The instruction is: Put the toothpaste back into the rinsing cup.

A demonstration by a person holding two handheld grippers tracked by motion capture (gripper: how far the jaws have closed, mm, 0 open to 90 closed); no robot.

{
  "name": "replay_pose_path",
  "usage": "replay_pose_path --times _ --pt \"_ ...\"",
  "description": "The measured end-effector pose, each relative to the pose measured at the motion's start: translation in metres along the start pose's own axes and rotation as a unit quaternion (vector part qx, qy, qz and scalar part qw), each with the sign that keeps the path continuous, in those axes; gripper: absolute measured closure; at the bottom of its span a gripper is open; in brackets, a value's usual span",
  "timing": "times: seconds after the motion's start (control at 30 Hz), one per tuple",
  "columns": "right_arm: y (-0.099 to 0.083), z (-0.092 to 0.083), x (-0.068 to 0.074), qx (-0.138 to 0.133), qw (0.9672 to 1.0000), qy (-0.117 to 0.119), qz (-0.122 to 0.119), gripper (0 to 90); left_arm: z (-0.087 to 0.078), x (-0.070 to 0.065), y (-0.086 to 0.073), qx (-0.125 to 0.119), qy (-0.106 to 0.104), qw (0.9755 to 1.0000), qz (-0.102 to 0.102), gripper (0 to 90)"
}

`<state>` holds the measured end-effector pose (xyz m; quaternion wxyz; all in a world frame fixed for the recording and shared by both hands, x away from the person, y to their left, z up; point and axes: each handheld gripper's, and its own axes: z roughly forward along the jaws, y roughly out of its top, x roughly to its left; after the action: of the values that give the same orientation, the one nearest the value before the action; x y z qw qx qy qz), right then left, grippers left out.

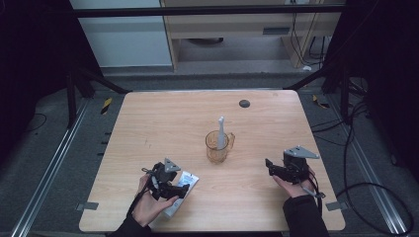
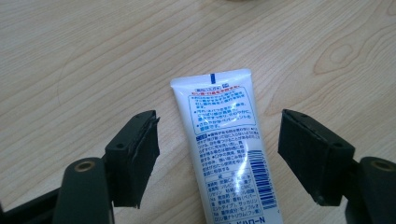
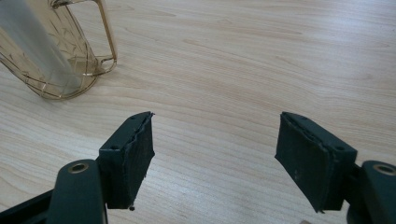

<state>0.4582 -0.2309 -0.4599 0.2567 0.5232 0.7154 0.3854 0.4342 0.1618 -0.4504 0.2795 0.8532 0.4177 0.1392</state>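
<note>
The white printed plastic tube (image 2: 226, 149) is straddled, not yet gripped, by the left gripper (image 2: 217, 156) with fingers (image 2: 135, 161) wide near the bench's (image 1: 163, 123) front edge.

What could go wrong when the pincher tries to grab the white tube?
The left gripper stands open around the tube, touching nothing. The tube lies flat and looks smooth, so the pads might slip off or push it along the table. A hard squeeze might press paste out. The amber cup with a tall grey tube inside stands nearby; a careless swing could tip it.
</note>
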Motion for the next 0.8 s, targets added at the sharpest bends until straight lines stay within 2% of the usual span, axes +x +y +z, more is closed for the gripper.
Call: replay_pose_path --times 0.37,0.8 --pt "0.0 0.001 -0.001 0.003 1.0 -0.002 -0.002 27.5 0.011 -0.004 0.003 0.023 0.001 0.9997 0.005 30.1" --pt "-0.001 0.002 -0.001 0.006 1.0 -0.002 -0.003 27.5 0.023 -0.004 0.004 0.05 -0.002 0.9987 0.0 31.0"
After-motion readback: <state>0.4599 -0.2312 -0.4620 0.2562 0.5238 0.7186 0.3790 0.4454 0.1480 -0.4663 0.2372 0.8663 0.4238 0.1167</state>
